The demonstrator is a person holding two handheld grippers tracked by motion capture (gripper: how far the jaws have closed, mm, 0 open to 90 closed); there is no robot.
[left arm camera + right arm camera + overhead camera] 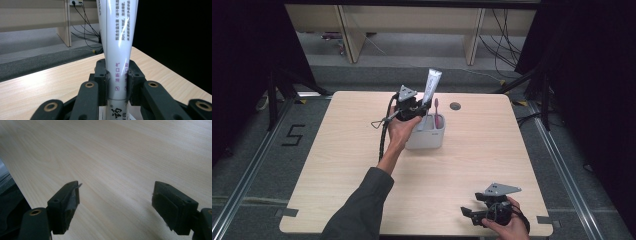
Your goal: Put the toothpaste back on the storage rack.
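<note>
**Toothpaste tube held upright over the grey holder**

The left gripper [416, 106] has its jaws clenched on a white toothpaste tube [431, 86], which stands nearly upright, crimped flat end up, directly above the near-left part of the grey toothbrush holder [426, 136] in the middle of the wooden table [337, 165]. A pink toothbrush [436, 113] already stands in the holder's right compartment. In the left gripper view, the jaws pinch the tube [117, 50] low on its narrow round part, just above the shoulder and cap.

The tube looks light, with a soft, glossy plastic skin. It likely dents under a hard squeeze and may slide in the pads, so the low grip near the stiffer shoulder seems the sound place to hold; higher up, the wall is flatter and softer. Whether the cap end is already inside the holder I cannot tell.

The right gripper [477, 212] sits near the table's front right edge, jaws spread wide and empty over bare wood.
</note>
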